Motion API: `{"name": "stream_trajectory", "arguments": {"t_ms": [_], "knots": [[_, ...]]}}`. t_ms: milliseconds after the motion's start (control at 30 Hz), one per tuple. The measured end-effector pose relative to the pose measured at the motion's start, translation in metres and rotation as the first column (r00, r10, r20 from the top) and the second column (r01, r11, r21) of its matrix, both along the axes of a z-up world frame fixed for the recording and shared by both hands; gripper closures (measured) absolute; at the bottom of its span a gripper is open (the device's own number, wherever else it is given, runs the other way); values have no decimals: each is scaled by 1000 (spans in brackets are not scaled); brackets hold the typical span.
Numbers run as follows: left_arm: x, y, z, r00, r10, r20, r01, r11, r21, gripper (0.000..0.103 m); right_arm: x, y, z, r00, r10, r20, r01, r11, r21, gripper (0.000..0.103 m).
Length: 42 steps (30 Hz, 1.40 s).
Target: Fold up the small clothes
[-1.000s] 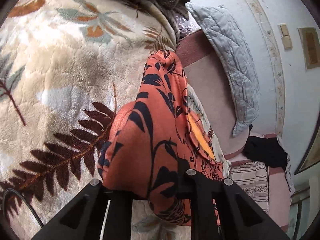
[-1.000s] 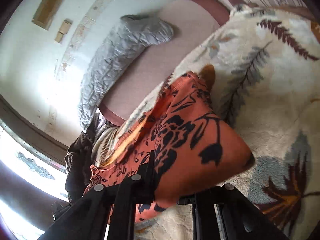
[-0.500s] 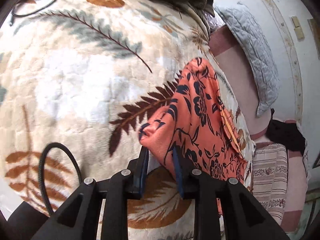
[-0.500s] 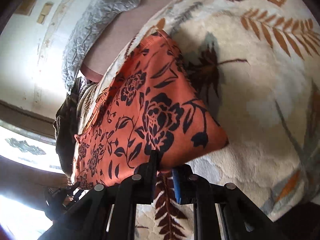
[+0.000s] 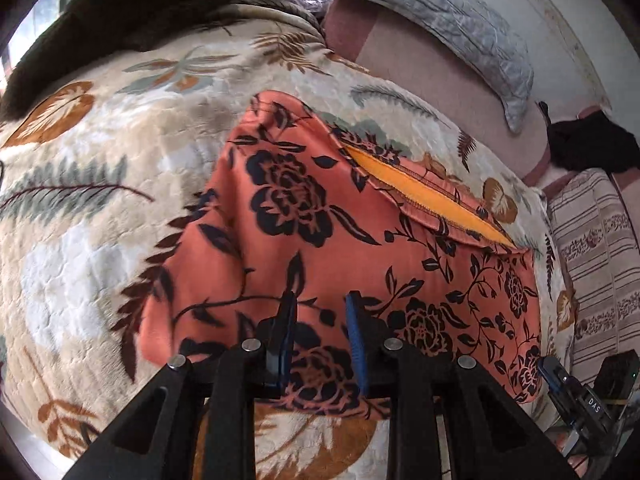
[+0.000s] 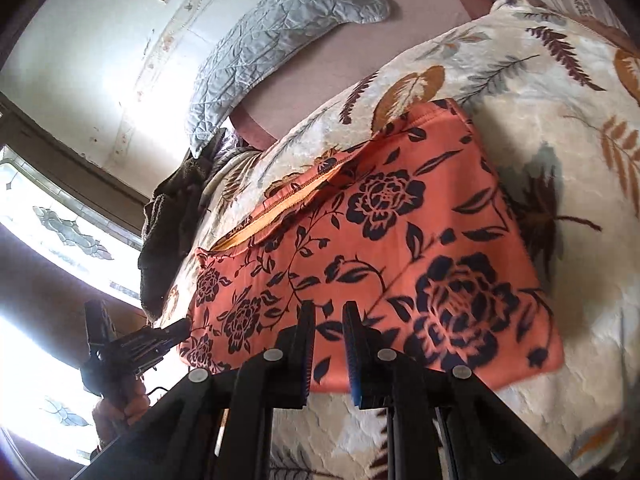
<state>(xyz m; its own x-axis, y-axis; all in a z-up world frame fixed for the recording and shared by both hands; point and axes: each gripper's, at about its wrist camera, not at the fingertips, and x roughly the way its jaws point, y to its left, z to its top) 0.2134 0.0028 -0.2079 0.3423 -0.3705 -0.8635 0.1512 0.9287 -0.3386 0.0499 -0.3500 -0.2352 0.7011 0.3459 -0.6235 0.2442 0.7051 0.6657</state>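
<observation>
Orange floral garment (image 5: 360, 248) flat on leaf-print blanket (image 5: 100, 208); looks light, limp, slippery. Left gripper (image 5: 320, 332), right gripper (image 6: 329, 332): jaws parted, empty. Pinch near-edge corners.

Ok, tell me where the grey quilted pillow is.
In both wrist views the grey quilted pillow lies beyond the orange floral garment, against the wall.

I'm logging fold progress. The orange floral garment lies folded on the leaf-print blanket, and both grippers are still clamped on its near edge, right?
Not quite. The orange floral garment does lie folded on the leaf-print blanket, but both wrist views show the left gripper and right gripper open, fingers apart over the near edge.
</observation>
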Motion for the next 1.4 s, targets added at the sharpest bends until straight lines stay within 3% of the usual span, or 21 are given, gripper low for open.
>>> {"name": "stream_trajectory", "arguments": {"t_ms": [100, 233, 300, 400, 467, 500, 600, 667, 767, 800, 867, 933, 1033, 1167, 1233, 1300, 1400], "knots": [[27, -33, -13, 996, -77, -36, 78, 997, 21, 78, 33, 0, -18, 999, 32, -9, -32, 999, 12, 86], [74, -65, -37, 991, -107, -83, 100, 991, -90, 78, 51, -2, -43, 997, 57, -60, -54, 997, 51, 87], [101, -64, -38, 998, -40, -51, 29, 980, -199, 78, 53, -1, -47, 996, 70, -64, -66, 996, 51, 87], [127, -44, -41, 988, 133, -76, -152, 927, -344, 76, 50, 1, -47, 996, 80, -48, -79, 997, 23, 87], [124, -30, -40, 981, 168, -100, -193, 909, -368, 75, 50, 1, -47, 996, 81, -47, -80, 997, 23, 87], [117, -26, -36, 986, 145, -85, -166, 917, -363, 74, 51, 1, -47, 996, 79, -46, -78, 997, 26, 87], [82, -19, -19, 997, 72, -16, -74, 978, -197, 71, 51, 4, -45, 997, 71, -42, -70, 997, 21, 87], [53, -8, -10, 998, 63, 20, -61, 993, -104, 68, 48, 6, -38, 998, 60, -4, -60, 998, -1, 87], [12, 9, 3, 991, 96, 97, -98, 995, 18, 58, 42, 12, -26, 997, 59, 47, -57, 997, -61, 87], [-1, 17, 4, 987, 103, 121, -111, 992, 56, 54, 43, 14, -26, 997, 68, 36, -65, 995, -79, 87], [-12, 25, -6, 985, 111, 131, -129, 982, 137, 47, 49, 20, -42, 993, 99, -65, -105, 989, -100, 86], [-9, 29, -23, 988, 110, 108, -132, 965, 228, 47, 47, 19, -46, 995, 73, -63, -78, 993, -86, 88], [-11, 31, -21, 986, 79, 146, -112, 966, 233, 47, 39, 20, -33, 998, 56, -22, -58, 992, -112, 87], [-20, 29, -8, 977, 82, 197, -114, 981, 156, 46, 48, 31, -16, 996, 84, 19, -79, 979, -187, 87], [-23, 21, -7, 976, 60, 211, -96, 981, 167, 40, 63, 32, -7, 998, 56, 28, -47, 969, -242, 87], [-27, 15, -9, 972, 42, 230, -85, 980, 179, 37, 82, 22, -3, 999, 14, 47, -3, 975, -224, 87], [-24, 2, -15, 969, -4, 246, -62, 963, 262, 26, 122, 0, -11, 998, -56, -18, 51, 972, -229, 87]]}}
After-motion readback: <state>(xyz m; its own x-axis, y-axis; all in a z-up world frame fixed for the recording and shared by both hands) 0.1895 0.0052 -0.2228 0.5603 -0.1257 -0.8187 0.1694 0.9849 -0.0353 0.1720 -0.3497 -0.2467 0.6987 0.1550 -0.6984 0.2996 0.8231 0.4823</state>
